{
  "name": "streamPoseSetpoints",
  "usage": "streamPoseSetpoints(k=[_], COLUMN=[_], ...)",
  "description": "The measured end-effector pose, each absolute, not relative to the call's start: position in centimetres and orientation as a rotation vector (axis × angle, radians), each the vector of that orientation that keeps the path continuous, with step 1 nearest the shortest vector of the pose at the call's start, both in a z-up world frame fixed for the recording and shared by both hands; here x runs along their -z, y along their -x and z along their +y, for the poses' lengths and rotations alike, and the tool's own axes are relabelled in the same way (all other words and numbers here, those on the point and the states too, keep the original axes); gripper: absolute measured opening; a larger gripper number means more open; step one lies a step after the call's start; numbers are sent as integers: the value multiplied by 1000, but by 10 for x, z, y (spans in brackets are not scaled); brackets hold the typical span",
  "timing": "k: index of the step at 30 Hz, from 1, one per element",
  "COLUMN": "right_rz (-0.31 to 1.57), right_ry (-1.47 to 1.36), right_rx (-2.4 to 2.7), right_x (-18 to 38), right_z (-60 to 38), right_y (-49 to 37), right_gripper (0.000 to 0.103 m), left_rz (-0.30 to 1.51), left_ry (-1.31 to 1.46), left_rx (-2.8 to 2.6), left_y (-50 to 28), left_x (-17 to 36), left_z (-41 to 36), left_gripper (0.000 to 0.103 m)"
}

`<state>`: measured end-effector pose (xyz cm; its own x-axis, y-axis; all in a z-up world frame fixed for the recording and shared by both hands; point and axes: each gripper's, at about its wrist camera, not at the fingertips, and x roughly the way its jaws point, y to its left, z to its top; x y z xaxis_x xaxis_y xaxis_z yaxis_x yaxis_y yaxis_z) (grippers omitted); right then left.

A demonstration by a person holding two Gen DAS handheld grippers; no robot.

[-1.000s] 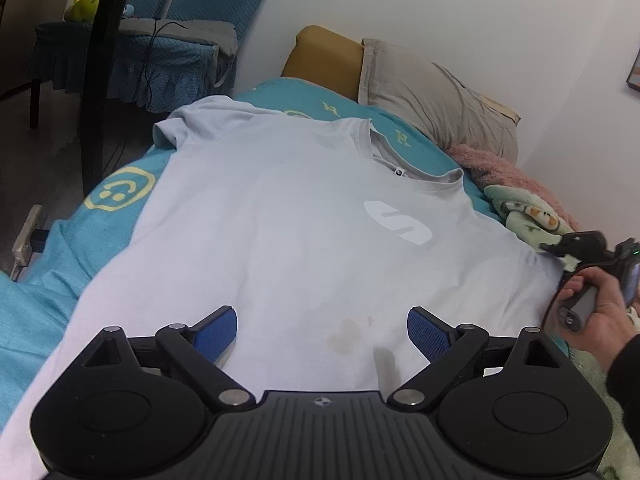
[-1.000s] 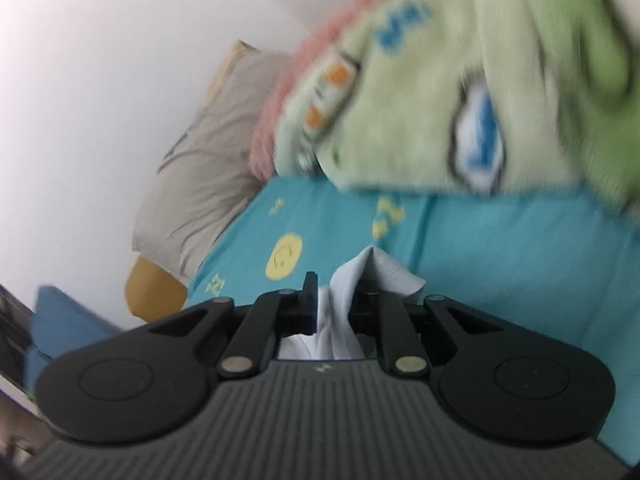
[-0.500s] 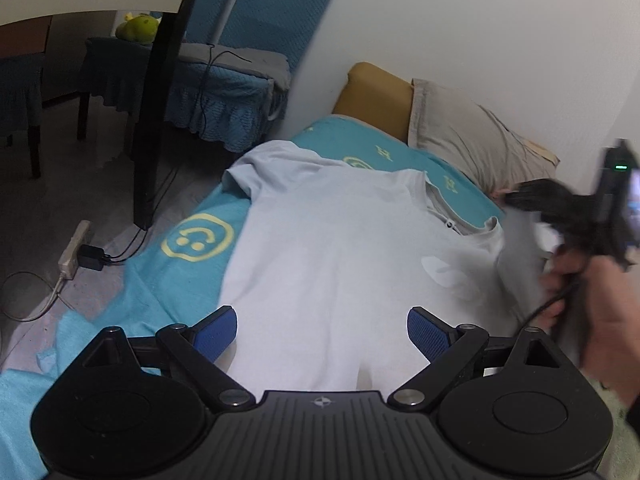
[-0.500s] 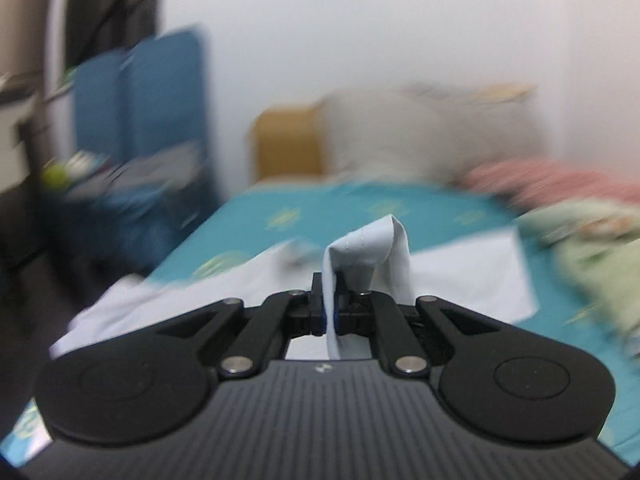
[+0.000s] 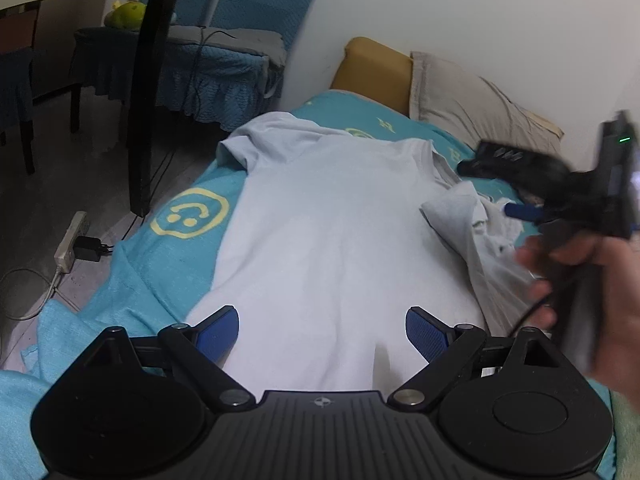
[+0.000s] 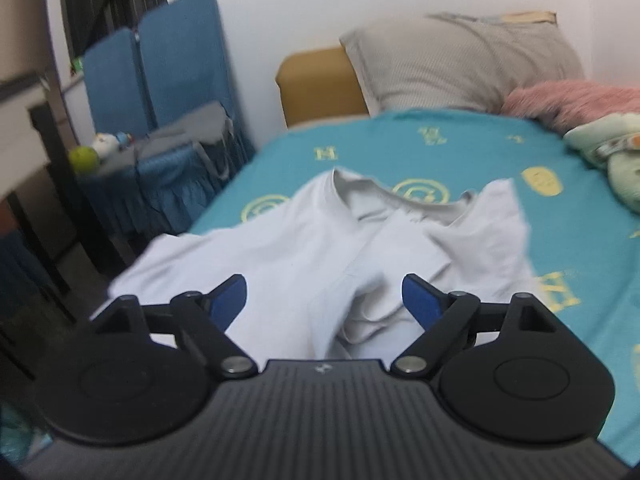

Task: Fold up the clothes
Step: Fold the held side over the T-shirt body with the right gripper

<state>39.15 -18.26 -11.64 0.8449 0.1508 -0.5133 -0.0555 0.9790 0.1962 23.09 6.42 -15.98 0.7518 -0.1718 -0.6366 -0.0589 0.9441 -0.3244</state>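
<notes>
A pale grey T-shirt (image 5: 332,232) lies on the teal bed sheet (image 5: 188,216), collar toward the pillows. Its right side is folded over onto the body, rumpled (image 5: 468,216). It also shows in the right wrist view (image 6: 320,248), with the folded-over sleeve (image 6: 492,232) on the right. My left gripper (image 5: 322,330) is open and empty above the shirt's hem. My right gripper (image 6: 324,296) is open and empty just above the folded part; it also shows, blurred, in the left wrist view (image 5: 516,200), held by a hand.
A grey pillow (image 6: 460,60) and a mustard cushion (image 6: 320,84) lie at the bed's head. A pink blanket (image 6: 572,96) and green plush bedding (image 6: 616,156) lie at the right. A blue-covered chair (image 5: 208,68), a black post (image 5: 148,88) and a power strip (image 5: 72,244) stand left of the bed.
My right gripper carried the shirt's right sleeve up and over onto the body, then opened and let it go. My left gripper stayed open and its view swung left.
</notes>
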Motion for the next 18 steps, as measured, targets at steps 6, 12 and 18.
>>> streamPoseSetpoints(k=[6, 12, 18], right_rz=[532, 526, 484], right_ry=[-244, -339, -547], right_rx=[-95, -58, 4], right_x=[54, 33, 46], right_z=[-215, -236, -275], right_y=[-259, -101, -9], right_gripper=[86, 86, 86], left_rz=[672, 703, 862], left_ry=[332, 301, 316], left_rx=[157, 356, 604], left_y=[-212, -179, -139], left_x=[148, 142, 153], left_z=[49, 12, -25], left_gripper=[92, 88, 74])
